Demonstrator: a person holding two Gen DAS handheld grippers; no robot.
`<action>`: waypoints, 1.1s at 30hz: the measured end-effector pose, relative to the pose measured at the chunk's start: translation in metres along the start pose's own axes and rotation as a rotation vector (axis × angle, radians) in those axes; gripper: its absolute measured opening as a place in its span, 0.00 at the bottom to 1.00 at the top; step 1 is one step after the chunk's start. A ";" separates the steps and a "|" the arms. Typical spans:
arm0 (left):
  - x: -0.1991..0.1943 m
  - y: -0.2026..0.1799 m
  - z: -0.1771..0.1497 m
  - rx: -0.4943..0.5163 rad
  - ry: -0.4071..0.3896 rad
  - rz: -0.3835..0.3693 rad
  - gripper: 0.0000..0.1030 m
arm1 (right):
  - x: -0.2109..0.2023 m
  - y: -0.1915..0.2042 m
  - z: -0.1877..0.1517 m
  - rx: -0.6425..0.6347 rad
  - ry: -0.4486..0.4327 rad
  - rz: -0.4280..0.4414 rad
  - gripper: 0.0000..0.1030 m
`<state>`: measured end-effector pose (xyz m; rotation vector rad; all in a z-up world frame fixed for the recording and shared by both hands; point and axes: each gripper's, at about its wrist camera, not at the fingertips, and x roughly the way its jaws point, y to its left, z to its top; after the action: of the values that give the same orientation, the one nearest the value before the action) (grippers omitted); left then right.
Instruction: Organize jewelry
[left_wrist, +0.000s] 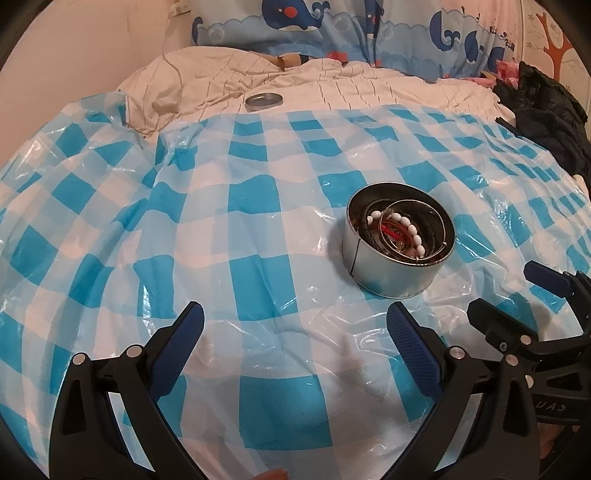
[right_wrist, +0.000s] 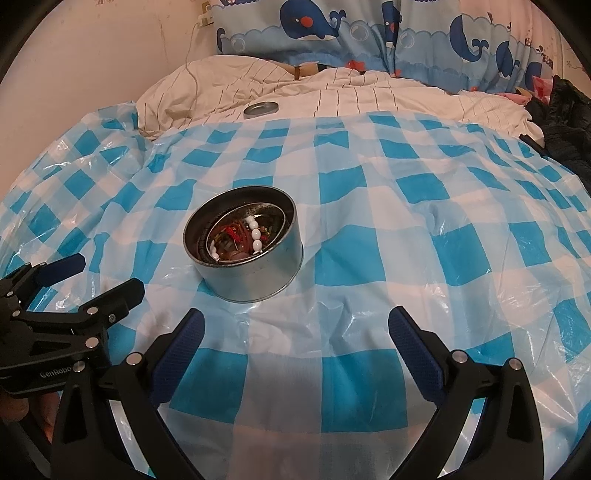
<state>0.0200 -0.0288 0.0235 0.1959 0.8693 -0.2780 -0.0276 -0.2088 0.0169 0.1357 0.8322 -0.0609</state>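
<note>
A round metal tin (left_wrist: 391, 258) stands upright on a blue-and-white checked plastic sheet (left_wrist: 236, 221) spread over a bed. Inside it lie a white bead bracelet (left_wrist: 404, 229), a thin metal bangle (left_wrist: 417, 206), a dark braided band (left_wrist: 365, 225) and some red pieces too tangled to make out.

In the left wrist view the left gripper (left_wrist: 295, 332) has its 2 fingers spread wide and holding nothing; the tin sits at about 1 o'clock from them, apart from both fingers. The right gripper (left_wrist: 517, 295) enters at 3 o'clock, near the tin.

In the right wrist view the right gripper (right_wrist: 295, 332) is likewise wide apart and empty, with the tin (right_wrist: 251, 266) at about 11 o'clock, just beyond the left-hand finger (right_wrist: 184, 343). At 12 o'clock, well beyond the tin, its lid (right_wrist: 261, 109) lies on the striped quilt (right_wrist: 369, 99).
</note>
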 end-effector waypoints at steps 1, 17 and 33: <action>0.000 0.000 0.000 -0.002 0.002 -0.001 0.92 | 0.000 0.000 0.000 -0.001 0.000 0.000 0.93; 0.002 0.001 0.000 0.010 0.016 0.020 0.92 | 0.004 0.000 -0.002 0.001 0.025 0.012 0.93; 0.007 0.002 -0.002 0.000 0.035 0.011 0.92 | 0.005 0.001 -0.001 0.003 0.029 0.012 0.93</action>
<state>0.0236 -0.0274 0.0167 0.2062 0.9030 -0.2645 -0.0252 -0.2078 0.0124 0.1446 0.8603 -0.0485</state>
